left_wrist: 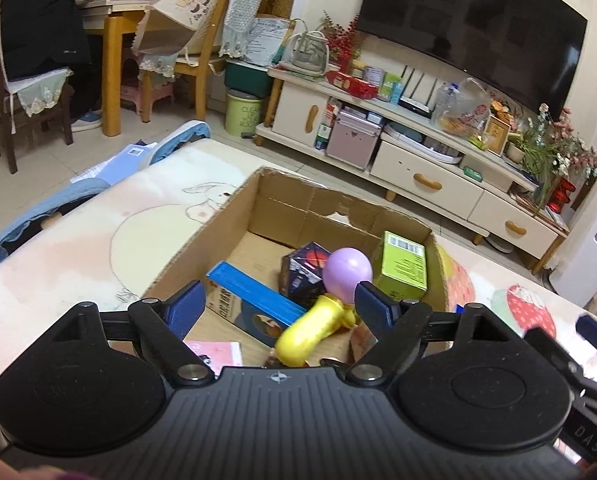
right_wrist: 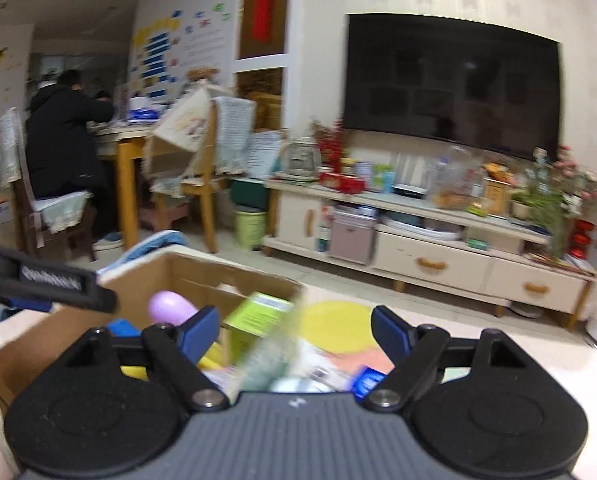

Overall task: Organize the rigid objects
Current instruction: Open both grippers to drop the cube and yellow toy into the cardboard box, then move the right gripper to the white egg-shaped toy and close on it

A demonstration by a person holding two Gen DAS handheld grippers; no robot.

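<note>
L gripper (left_wrist: pixel 276 304) spread wide over cardboard box (left_wrist: pixel 234 216) on table (left_wrist: pixel 58 272), gripping nothing. In box, near to far: pink booklet (left_wrist: pixel 218 354), yellow-handled toy w/ purple ball (left_wrist: pixel 322 304), blue box (left_wrist: pixel 254 300), dark cube (left_wrist: pixel 304 274), green box (left_wrist: pixel 402 264). R gripper (right_wrist: pixel 296 330) also spread, empty; view blurred. TV stand (left_wrist: pixel 418 152) behind.

From my remote station I see a cartoon-printed tabletop (left_wrist: pixel 78 256) carrying an open cardboard box (left_wrist: pixel 202 240), with blue fabric (left_wrist: pixel 38 208) bunched along its far edge.
</note>
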